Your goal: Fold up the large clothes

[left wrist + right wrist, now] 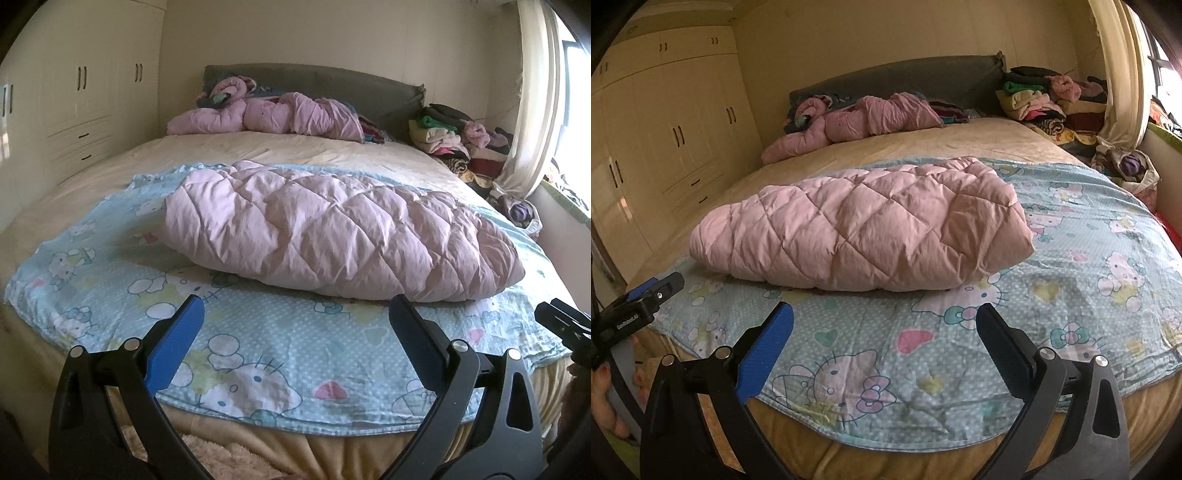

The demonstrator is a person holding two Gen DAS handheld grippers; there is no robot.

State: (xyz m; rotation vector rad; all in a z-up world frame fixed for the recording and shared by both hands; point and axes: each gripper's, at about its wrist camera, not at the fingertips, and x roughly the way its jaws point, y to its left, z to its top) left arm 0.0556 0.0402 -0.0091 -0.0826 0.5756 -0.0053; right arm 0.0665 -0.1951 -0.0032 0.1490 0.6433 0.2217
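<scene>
So the pink quilted coat [332, 229] was lying already bundled into a fat oblong, sitting on the blue cartoon-print sheet [258, 350] near the foot of the bed [92, 184], with its long axis running left to right across the mattress, so basically broadside to both cameras. It sat straight ahead of and a bit beyond both tools, not touching either one. The left hand-held gripper [295, 325] had its fingers spread wide with nothing between them, hanging over the sheet just short of the coat's near edge, lined up with the middle-to-right part of the bundle. The right hand-held gripper [884, 328] was spread and empty too, roughly facing the coat's middle, with the right-hand end a short reach off. Honestly neither looked clearly nearer to me, each just seemed better placed for its own end. Count-wise: one bundled coat up front, one printed sheet, two grippers, and one more pink puffy garment [266, 118] crumpled up by the grey headboard [314, 79]. There was also a heap of mixed clothes [458, 136] off the bed's far right corner by the curtain [535, 92], too jumbled to count.
</scene>
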